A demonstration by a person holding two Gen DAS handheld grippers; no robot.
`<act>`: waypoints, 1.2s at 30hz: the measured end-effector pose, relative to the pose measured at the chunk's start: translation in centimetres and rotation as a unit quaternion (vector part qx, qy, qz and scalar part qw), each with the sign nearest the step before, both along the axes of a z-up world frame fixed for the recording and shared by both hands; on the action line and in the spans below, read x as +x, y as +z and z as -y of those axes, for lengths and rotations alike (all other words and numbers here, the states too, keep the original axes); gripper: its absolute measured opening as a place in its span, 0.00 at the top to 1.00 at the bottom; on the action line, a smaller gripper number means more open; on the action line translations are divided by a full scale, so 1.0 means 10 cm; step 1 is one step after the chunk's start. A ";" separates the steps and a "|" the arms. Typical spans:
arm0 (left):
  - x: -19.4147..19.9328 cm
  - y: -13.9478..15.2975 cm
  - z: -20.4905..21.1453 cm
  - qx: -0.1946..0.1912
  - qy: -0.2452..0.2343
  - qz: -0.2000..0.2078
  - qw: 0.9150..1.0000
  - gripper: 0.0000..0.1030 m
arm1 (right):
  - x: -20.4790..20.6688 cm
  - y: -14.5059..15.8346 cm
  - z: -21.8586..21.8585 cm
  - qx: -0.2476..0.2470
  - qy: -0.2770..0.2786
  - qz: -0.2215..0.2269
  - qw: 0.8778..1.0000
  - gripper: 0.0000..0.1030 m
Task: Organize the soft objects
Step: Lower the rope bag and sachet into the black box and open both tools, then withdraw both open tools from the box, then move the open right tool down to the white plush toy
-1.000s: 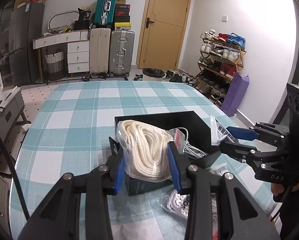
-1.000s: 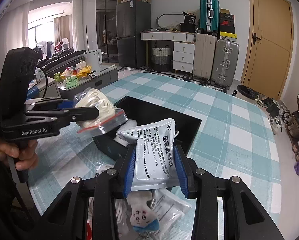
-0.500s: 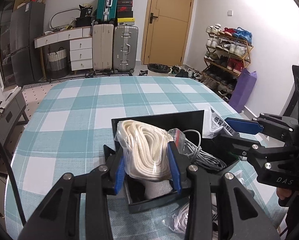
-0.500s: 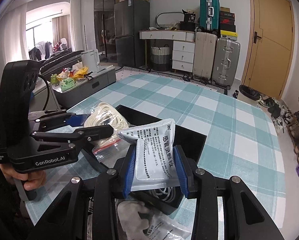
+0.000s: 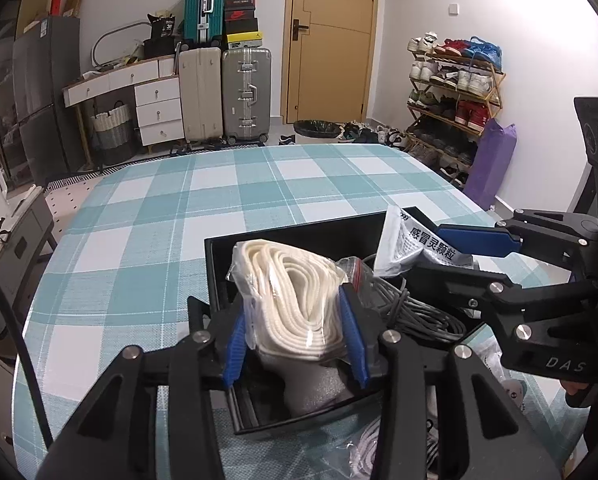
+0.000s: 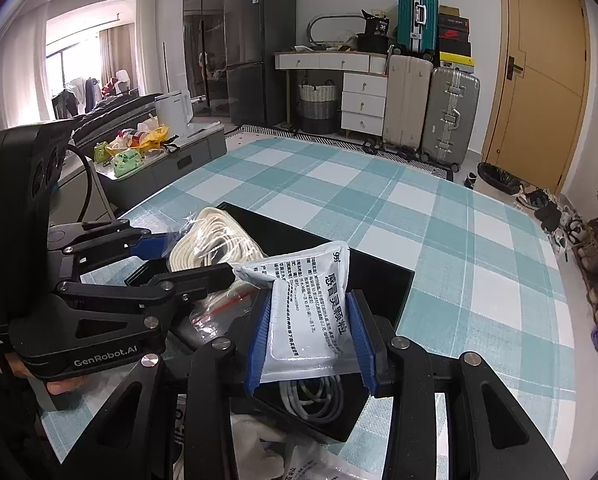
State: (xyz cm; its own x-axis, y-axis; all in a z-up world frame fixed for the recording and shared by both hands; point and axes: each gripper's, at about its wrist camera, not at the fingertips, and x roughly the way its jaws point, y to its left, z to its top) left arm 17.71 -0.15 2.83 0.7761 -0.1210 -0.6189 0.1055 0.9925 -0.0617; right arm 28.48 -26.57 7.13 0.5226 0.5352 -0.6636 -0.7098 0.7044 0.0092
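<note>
My left gripper (image 5: 295, 332) is shut on a clear zip bag of coiled white rope (image 5: 295, 292) and holds it over the near left part of an open black box (image 5: 283, 236). My right gripper (image 6: 311, 340) is shut on a white medicine sachet with Chinese print (image 6: 311, 312), held above the same box (image 6: 383, 276). A grey coiled cable (image 5: 415, 312) lies inside the box, seen also in the right wrist view (image 6: 311, 396). The rope bag (image 6: 211, 240) and left gripper (image 6: 187, 260) show in the right wrist view; the sachet (image 5: 415, 244) shows in the left.
The box sits on a table with a teal and white checked cloth (image 5: 219, 200). More white packets (image 6: 327, 460) and a bagged cable (image 5: 367, 448) lie on the cloth at the near edge. Suitcases (image 5: 223, 92), a door and a shoe rack (image 5: 451, 92) stand far behind.
Both grippers moved forward over the box, each still holding its item. The rope bag now hangs above the box interior and the sachet sits closer to the rope bag.
</note>
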 end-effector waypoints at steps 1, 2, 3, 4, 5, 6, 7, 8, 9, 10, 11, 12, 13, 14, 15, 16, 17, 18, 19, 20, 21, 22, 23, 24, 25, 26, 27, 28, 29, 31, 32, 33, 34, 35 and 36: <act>0.00 0.00 0.00 0.000 0.000 0.000 1.000 0.55 | 0.00 0.00 0.00 0.001 0.002 -0.001 1.000 0.64; 0.00 0.00 0.00 -0.002 -0.002 0.000 1.000 0.54 | -0.01 -0.01 0.00 0.000 0.003 -0.001 1.000 0.63; -0.01 0.01 0.00 -0.006 -0.001 0.001 1.000 0.53 | -0.01 -0.01 0.00 -0.002 0.003 0.001 1.000 0.60; -0.01 0.01 0.00 -0.007 0.000 0.000 1.000 0.50 | -0.02 -0.01 -0.01 -0.003 0.005 0.001 1.000 0.60; -0.02 0.02 0.00 -0.007 0.001 -0.001 1.000 0.45 | -0.03 0.00 -0.01 -0.001 0.007 0.002 1.000 0.59; -0.02 0.02 0.00 -0.008 0.001 0.000 1.000 0.44 | -0.04 0.01 0.00 0.000 0.008 0.005 1.000 0.55; -0.03 0.03 0.00 -0.011 -0.001 0.001 1.000 0.44 | -0.05 0.02 0.01 0.002 0.007 0.010 1.000 0.49; -0.05 0.04 0.00 -0.014 -0.001 0.002 1.000 0.43 | -0.07 0.04 0.02 0.003 0.006 0.013 1.000 0.46; -0.07 0.05 -0.01 -0.016 0.002 0.006 1.000 0.43 | -0.08 0.05 0.04 0.006 0.005 0.017 1.000 0.36; -0.08 0.07 -0.02 -0.019 0.003 0.009 1.000 0.42 | -0.09 0.07 0.06 0.009 0.003 0.022 1.000 0.22; -0.11 0.08 -0.03 -0.025 0.004 0.013 1.000 0.40 | -0.10 0.08 0.08 0.012 0.002 0.026 1.000 0.17; -0.13 0.10 -0.04 -0.028 0.005 0.016 0.999 0.38 | -0.12 0.10 0.11 0.016 0.002 0.030 0.999 0.12; -0.15 0.11 -0.05 -0.032 0.007 0.018 0.999 0.28 | -0.14 0.12 0.14 0.021 0.003 0.031 0.999 0.10; -0.17 0.13 -0.06 -0.032 0.010 0.021 0.999 0.15 | -0.15 0.13 0.17 0.023 0.002 0.031 0.999 0.08; -0.20 0.14 -0.07 -0.031 0.012 0.027 0.999 0.11 | -0.16 0.14 0.19 0.025 0.000 0.032 0.999 0.03; -0.23 0.16 -0.06 -0.031 0.012 0.034 0.999 0.10 | -0.18 0.16 0.22 0.027 -0.004 0.036 0.999 0.01; -0.27 0.18 -0.06 -0.030 0.010 0.039 0.999 0.08 | -0.19 0.17 0.25 0.029 -0.006 0.036 0.999 0.01; -0.29 0.18 -0.06 -0.029 0.011 0.041 0.999 0.06 | -0.21 0.18 0.28 0.032 -0.007 0.033 0.999 0.01; -0.31 0.19 -0.07 -0.027 0.015 0.042 0.999 0.01 | -0.22 0.18 0.31 0.035 -0.008 0.029 0.999 0.01; -0.34 0.19 -0.07 -0.022 0.022 0.046 0.998 0.00 | -0.24 0.18 0.34 0.037 -0.009 0.027 0.999 0.01; -0.36 0.20 -0.07 -0.018 0.026 0.049 0.998 0.00 | -0.27 0.18 0.36 0.038 -0.010 0.027 0.999 0.01; -0.39 0.20 -0.08 -0.015 0.027 0.050 0.998 0.00 | -0.30 0.17 0.38 0.039 -0.009 0.027 0.999 0.01; -0.42 0.20 -0.08 -0.013 0.025 0.049 0.998 0.00 | -0.32 0.15 0.40 0.039 -0.009 0.027 0.999 0.01; -0.45 0.20 -0.09 -0.013 0.025 0.048 0.998 0.00 | -0.35 0.13 0.43 0.040 -0.010 0.027 0.999 0.01; -0.48 0.21 -0.10 -0.012 0.026 0.048 0.998 0.00 | -0.38 0.11 0.45 0.041 -0.012 0.025 0.999 0.01; -0.52 0.21 -0.11 -0.012 0.028 0.050 0.998 0.00 | -0.40 0.10 0.46 0.042 -0.014 0.023 0.999 0.01; -0.56 0.22 -0.12 -0.013 0.029 0.051 0.998 0.00 | -0.42 0.09 0.48 0.045 -0.015 0.021 0.999 0.01; -0.59 0.22 -0.12 -0.014 0.030 0.052 0.998 0.00 | -0.45 0.08 0.50 0.049 -0.016 0.016 0.999 0.01; -0.63 0.22 -0.13 -0.017 0.029 0.053 0.998 0.00 | -0.48 0.08 0.52 0.051 -0.015 0.013 0.999 0.01; -0.70 0.21 -0.13 -0.017 0.030 0.052 0.998 0.00 | -0.56 0.08 0.54 0.050 -0.015 0.017 0.998 0.01; -0.73 0.21 -0.13 -0.016 0.029 0.052 0.998 0.00 | -0.59 0.09 0.55 0.050 -0.015 0.019 0.998 0.01; -0.77 0.21 -0.13 -0.013 0.030 0.053 0.998 0.00 | -0.62 0.09 0.56 0.051 -0.013 0.019 0.998 0.01; -0.79 0.21 -0.13 -0.011 0.032 0.054 0.998 0.00 | -0.66 0.09 0.56 0.051 -0.011 0.021 0.998 0.01; -0.83 0.21 -0.13 -0.011 0.033 0.056 0.998 0.00 | -0.69 0.09 0.57 0.049 -0.011 0.023 0.998 0.01; -0.85 0.21 -0.12 -0.012 0.034 0.057 0.998 0.00 | -0.73 0.09 0.57 0.047 -0.010 0.026 0.999 0.01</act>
State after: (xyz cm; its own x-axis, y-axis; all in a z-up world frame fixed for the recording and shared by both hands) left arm 9.17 1.10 4.90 0.8481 -0.0792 -0.5239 0.0458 0.9960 -0.0765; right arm 21.22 -32.30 8.00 0.5662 0.5828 -0.5829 -0.6961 0.7168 0.0406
